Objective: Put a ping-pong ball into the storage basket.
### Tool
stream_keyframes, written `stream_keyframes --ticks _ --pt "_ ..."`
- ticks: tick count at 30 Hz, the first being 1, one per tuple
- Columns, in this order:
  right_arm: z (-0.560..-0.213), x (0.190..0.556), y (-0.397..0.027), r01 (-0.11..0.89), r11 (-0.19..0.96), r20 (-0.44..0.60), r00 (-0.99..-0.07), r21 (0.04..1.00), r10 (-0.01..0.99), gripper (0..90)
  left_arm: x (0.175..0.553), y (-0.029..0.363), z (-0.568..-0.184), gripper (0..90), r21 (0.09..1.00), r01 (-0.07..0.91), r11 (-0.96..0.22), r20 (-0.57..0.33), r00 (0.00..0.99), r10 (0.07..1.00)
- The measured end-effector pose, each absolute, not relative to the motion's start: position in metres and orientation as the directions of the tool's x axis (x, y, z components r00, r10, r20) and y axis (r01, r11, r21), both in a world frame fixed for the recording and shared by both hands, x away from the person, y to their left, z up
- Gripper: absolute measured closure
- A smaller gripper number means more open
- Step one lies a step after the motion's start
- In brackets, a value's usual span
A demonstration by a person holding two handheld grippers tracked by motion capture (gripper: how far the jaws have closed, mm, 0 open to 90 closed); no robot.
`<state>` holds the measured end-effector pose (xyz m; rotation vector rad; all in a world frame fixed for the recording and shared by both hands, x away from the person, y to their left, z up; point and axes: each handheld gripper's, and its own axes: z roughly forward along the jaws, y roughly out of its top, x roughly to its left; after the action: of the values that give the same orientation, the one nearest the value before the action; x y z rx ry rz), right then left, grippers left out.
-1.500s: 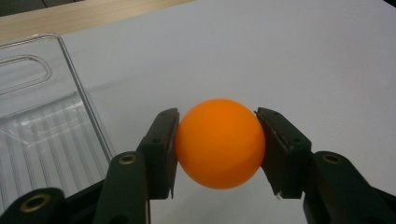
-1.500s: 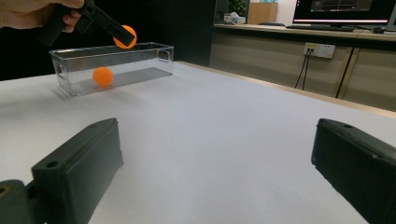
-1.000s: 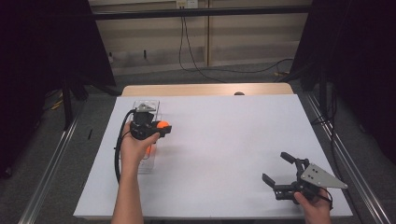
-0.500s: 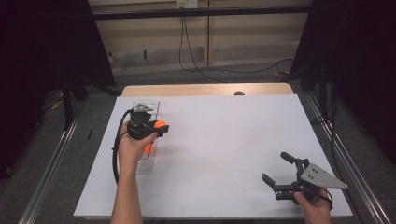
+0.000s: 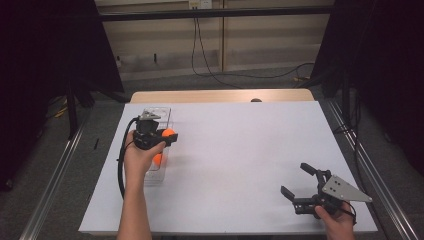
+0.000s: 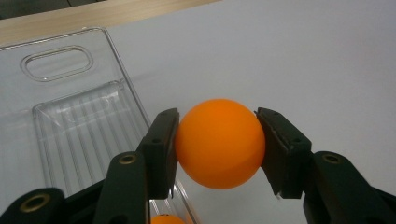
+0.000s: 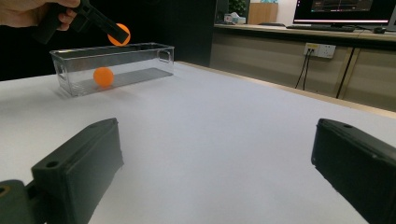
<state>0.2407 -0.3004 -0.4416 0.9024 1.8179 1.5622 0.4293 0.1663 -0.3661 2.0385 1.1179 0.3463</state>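
My left gripper is shut on an orange ball and holds it just above the right long wall of a clear plastic bin at the table's left. In the left gripper view both black jaws press the ball from either side, with the bin below and to the left. A second orange ball lies inside the bin, and the right gripper view shows it on the bin floor. My right gripper rests open near the front right corner, with nothing between its jaws.
A white sheet covers the table, and a strip of bare wood runs along its far edge. Metal rails run along both sides. The left gripper's cable loops beside the forearm.
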Motion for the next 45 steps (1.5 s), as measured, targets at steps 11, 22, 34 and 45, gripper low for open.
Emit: stream_keyframes --ticks 11,22,34,45 --pt "-0.442 0.241 -0.300 0.125 0.090 0.005 -0.609 0.988 0.793 1.3 0.429 0.171 -0.366 50.8 0.737 0.605 -0.301 -0.129 0.563 0.816" --pt "-0.442 0.241 -0.300 0.125 0.089 0.006 -0.609 0.988 0.793 1.3 0.430 0.176 -0.369 50.8 0.734 0.611 -0.297 -0.126 0.552 0.824" --pt "-0.442 0.241 -0.300 0.126 0.089 0.007 -0.610 0.988 0.793 1.3 0.429 0.183 -0.368 50.8 0.739 0.611 -0.285 -0.120 0.536 0.836" --pt "-0.442 0.241 -0.300 0.126 0.088 0.007 -0.610 0.988 0.793 1.3 0.428 0.190 -0.367 50.8 0.741 0.612 -0.277 -0.115 0.522 0.845"
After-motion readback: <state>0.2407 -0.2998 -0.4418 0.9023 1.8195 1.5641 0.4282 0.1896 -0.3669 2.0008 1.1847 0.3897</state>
